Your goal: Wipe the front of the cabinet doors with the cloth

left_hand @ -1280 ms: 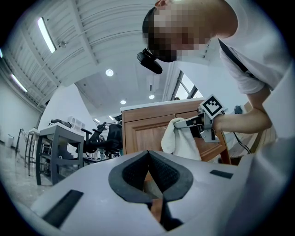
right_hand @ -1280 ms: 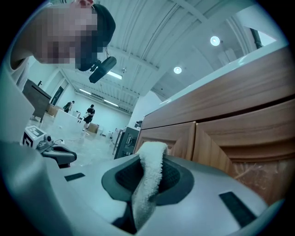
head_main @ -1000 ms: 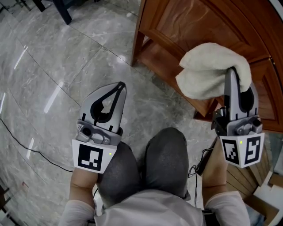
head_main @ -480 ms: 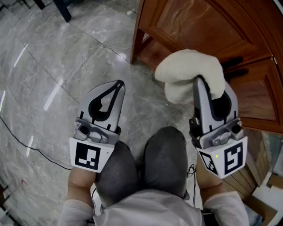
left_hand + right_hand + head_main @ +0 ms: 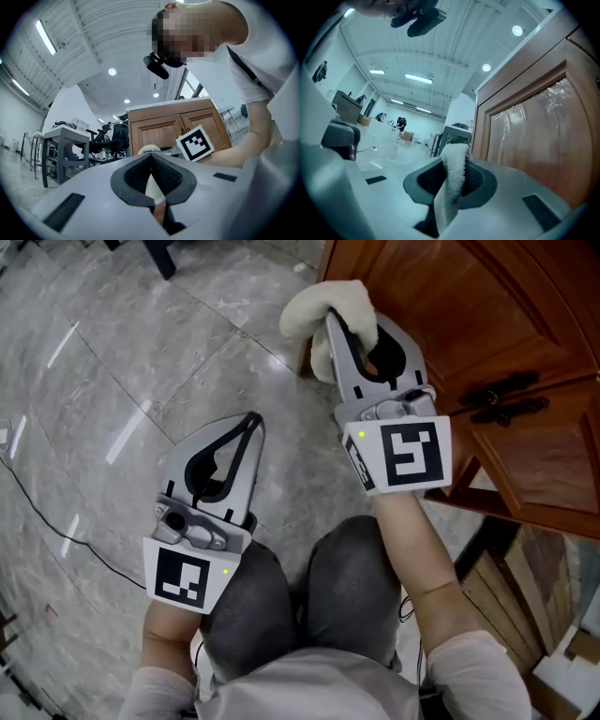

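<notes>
Now: cloth (image 5: 305, 306) is clamped in the right hand-held gripper (image 5: 334, 326), bunched at the cabinet door (image 5: 441, 306) edge; contact is not confirmed. Left hand-held gripper (image 5: 251, 427) is closed, empty, well apart. Cloth should be pressed flat and swept across the panel in overlapping strokes.

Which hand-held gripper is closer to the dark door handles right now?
Right. The right hand-held gripper, shut on the cloth, is by the cabinet door, left of the handles; the left hand-held gripper hangs over the floor, farther off.
</notes>
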### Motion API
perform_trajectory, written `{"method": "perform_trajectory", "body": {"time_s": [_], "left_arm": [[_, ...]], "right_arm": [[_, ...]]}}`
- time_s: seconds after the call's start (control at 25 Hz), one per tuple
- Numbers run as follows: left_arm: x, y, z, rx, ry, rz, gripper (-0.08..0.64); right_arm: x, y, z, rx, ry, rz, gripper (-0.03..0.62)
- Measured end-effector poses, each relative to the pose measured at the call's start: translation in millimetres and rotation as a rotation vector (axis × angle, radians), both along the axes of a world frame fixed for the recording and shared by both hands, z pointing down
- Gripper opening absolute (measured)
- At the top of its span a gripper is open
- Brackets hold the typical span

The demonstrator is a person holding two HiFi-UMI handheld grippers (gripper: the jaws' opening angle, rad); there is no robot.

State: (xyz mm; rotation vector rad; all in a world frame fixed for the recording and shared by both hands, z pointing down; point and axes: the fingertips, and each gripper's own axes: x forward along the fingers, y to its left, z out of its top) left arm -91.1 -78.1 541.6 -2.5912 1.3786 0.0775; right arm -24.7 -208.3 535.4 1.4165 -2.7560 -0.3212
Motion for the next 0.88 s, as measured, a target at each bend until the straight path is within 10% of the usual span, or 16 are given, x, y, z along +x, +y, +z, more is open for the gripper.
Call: {"method": "perform_trajectory", "body": {"time_s": [0.88], "left_arm": [[9.3, -13.7, 11.1, -0.012, 0.040, 0.022, 0.018]], "right_arm": [[39.2, -26.0, 21.8, 0.012, 0.068, 0.104, 0.075]]}}
